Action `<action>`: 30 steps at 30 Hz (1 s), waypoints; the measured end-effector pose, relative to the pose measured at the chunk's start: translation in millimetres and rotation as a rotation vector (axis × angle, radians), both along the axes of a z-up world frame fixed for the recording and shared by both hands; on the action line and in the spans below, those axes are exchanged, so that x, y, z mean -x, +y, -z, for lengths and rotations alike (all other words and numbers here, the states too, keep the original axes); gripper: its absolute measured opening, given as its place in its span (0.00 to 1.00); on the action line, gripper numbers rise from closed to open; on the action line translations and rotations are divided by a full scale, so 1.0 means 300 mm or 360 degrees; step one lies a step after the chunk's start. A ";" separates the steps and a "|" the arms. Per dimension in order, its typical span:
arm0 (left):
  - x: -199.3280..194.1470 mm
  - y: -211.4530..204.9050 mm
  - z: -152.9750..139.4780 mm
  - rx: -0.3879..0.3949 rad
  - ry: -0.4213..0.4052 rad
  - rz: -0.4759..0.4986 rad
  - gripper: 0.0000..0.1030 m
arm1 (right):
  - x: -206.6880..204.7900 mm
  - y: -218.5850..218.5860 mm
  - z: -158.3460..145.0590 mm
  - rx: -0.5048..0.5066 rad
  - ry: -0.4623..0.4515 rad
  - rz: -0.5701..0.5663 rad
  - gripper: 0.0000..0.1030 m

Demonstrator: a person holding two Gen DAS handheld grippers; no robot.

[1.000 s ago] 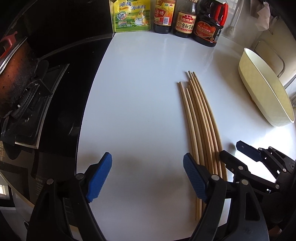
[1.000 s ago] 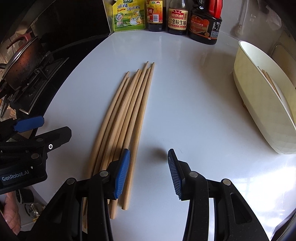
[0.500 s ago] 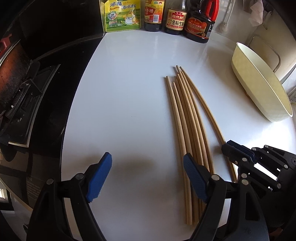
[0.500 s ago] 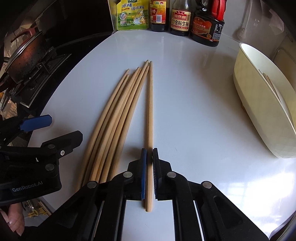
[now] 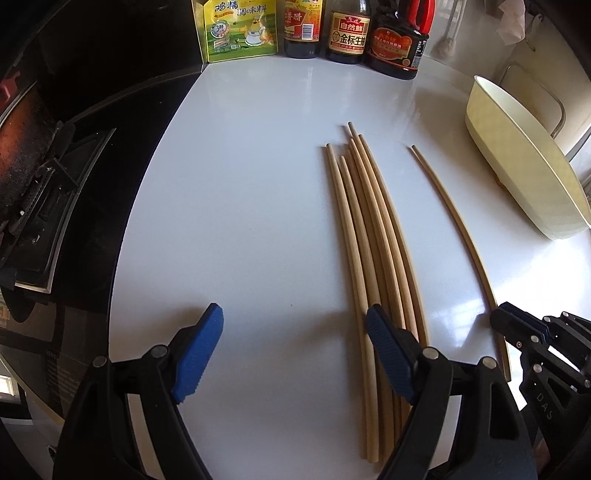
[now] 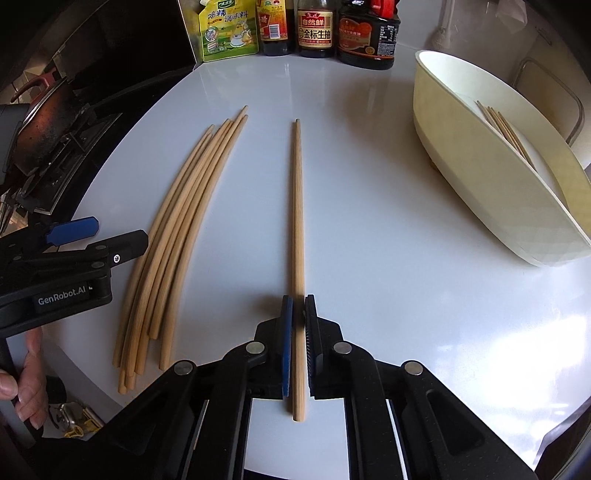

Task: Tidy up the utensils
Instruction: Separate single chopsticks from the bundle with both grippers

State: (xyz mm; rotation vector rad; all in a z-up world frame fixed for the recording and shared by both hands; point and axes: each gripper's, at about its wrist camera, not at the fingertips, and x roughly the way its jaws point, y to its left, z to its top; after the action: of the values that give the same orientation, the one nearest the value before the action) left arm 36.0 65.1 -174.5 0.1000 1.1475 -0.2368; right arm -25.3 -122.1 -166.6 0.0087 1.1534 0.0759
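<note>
Several long wooden chopsticks point(image 5: 373, 236) lie in a bundle on the white counter; they also show in the right wrist view point(image 6: 177, 236). My right gripper point(image 6: 298, 306) is shut on a single chopstick point(image 6: 297, 206), held apart to the right of the bundle; that chopstick also shows in the left wrist view point(image 5: 454, 221). My left gripper point(image 5: 295, 343) is open and empty, its right finger over the bundle's near ends. A cream utensil holder point(image 6: 491, 173) at the right holds several chopsticks point(image 6: 502, 129); it also shows in the left wrist view point(image 5: 524, 162).
Sauce bottles point(image 5: 347, 33) and a seasoning pouch point(image 5: 240, 29) stand along the back edge. A black stove with a pan point(image 6: 44, 125) is at the left. The counter edge point(image 5: 122, 258) curves down the left side.
My right gripper shut on one chopstick from the bundle's right side and drew it away to the right, clear of the others. My left gripper stayed open.
</note>
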 end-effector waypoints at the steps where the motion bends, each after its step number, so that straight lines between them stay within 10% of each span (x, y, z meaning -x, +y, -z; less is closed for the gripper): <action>1: 0.000 -0.001 0.002 -0.0002 -0.0003 0.0003 0.78 | 0.001 -0.006 0.000 -0.0008 0.0002 -0.0002 0.07; 19: -0.016 0.008 0.029 -0.0049 -0.0021 -0.0036 0.85 | -0.072 -0.034 -0.025 0.0021 -0.0067 0.0019 0.36; 30: -0.010 -0.030 0.006 -0.0033 -0.0051 0.0043 0.42 | -0.126 -0.002 0.013 0.0087 -0.0047 -0.0117 0.36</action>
State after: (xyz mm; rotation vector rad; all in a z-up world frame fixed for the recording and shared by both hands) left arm 38.8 56.0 -176.3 0.1374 1.1173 -0.2464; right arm 12.4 -122.7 -170.6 -0.0831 1.1262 0.1091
